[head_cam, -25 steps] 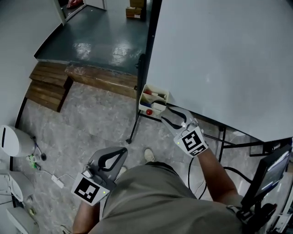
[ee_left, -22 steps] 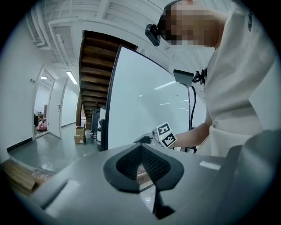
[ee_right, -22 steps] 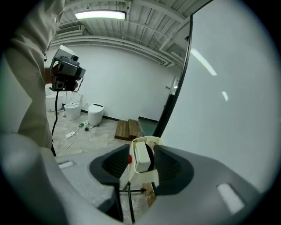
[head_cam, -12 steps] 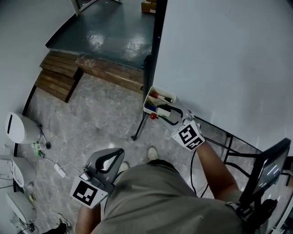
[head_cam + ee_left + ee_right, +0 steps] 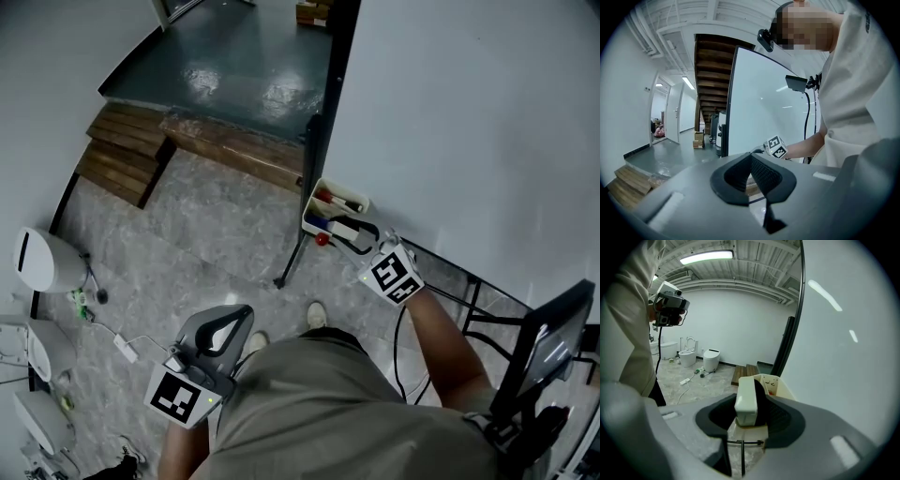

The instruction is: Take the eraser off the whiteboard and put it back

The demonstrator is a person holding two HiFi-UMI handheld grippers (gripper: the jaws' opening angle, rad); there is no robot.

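Observation:
The cream eraser [image 5: 746,401] with its black felt side stands between the jaws of my right gripper [image 5: 751,389]. It lies against the right pad, with a dark gap on the left. These jaws have just been closing a little around it, and the gripper is open. In the head view my right gripper [image 5: 352,234] reaches into the cream tray [image 5: 325,191] at the whiteboard's [image 5: 469,112] lower left corner, where the eraser [image 5: 344,229] rests. My left gripper [image 5: 240,313] hangs low by the person's hip, shut and empty.
Red and blue markers [image 5: 330,199] lie in the tray, and a red knob [image 5: 322,240] sits just below it. The whiteboard's black stand leg [image 5: 291,262] runs down to the floor. Wooden steps [image 5: 112,159] are at the far left, white fixtures [image 5: 37,261] nearer left, a screen [image 5: 551,347] at the right.
My right gripper has come down from below the tray into the tray with the eraser. The left gripper has hardly moved.

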